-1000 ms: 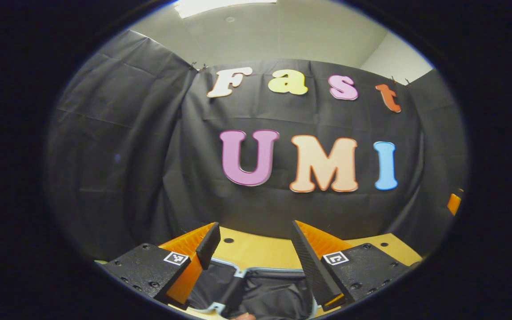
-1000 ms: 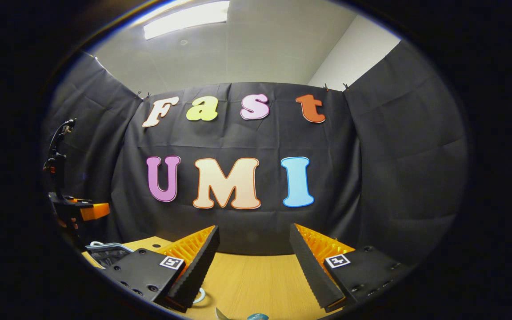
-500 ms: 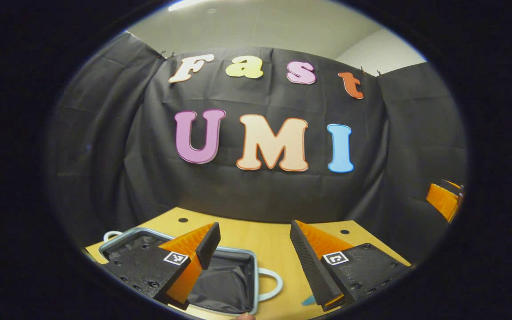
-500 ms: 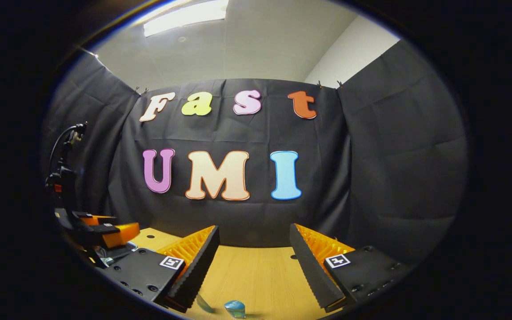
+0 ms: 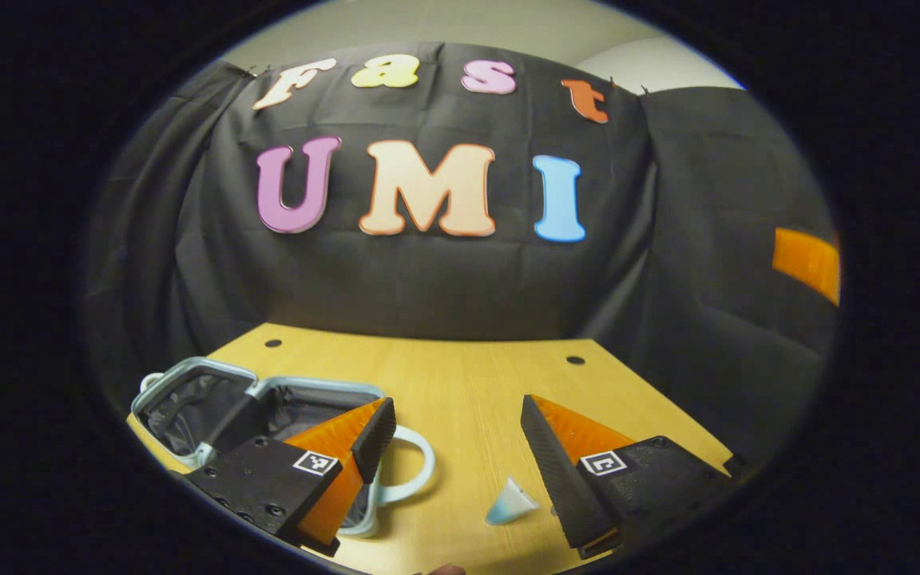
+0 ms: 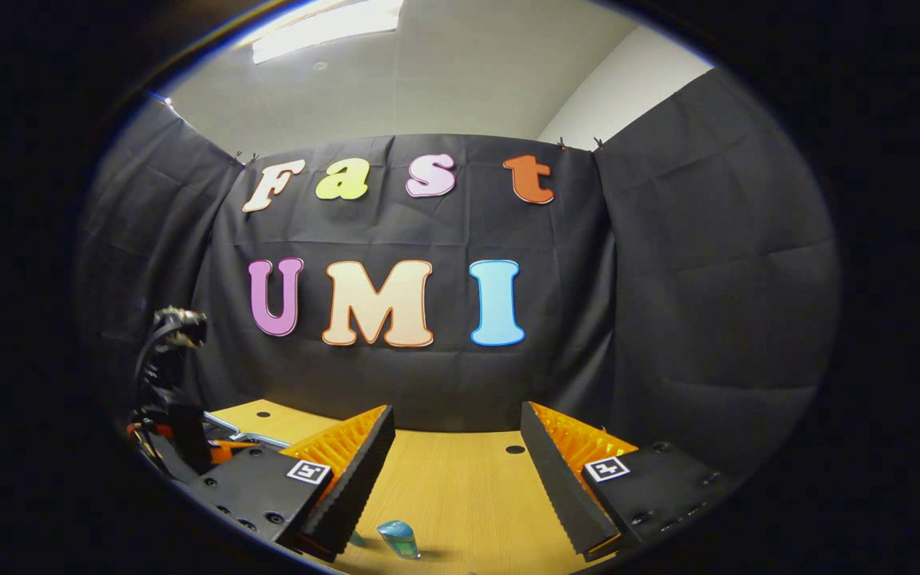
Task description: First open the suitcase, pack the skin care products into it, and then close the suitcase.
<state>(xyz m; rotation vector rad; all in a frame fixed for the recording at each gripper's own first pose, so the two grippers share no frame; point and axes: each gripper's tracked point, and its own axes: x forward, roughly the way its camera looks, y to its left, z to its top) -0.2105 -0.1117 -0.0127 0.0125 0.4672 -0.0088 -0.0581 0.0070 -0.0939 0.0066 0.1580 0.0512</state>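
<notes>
A small open suitcase with a pale blue rim, dark lining and a looped handle lies on the wooden table at the lower left of the left gripper view. My left gripper hovers open to its right, holding nothing. A small white-and-blue skin care tube lies on the table just inside its right finger. In the right gripper view my right gripper is open and empty above the table. A small blue-green skin care item sits below, near its left finger.
The wooden table has small round holes near its far edge and ends at the black cloth wall. The left gripper with its cable shows at the far left of the right gripper view. An orange part sits at the right edge.
The left gripper has drawn away from over the suitcase to its right and tipped downward; the open suitcase and the tube have come into view. The right gripper dipped slightly.
</notes>
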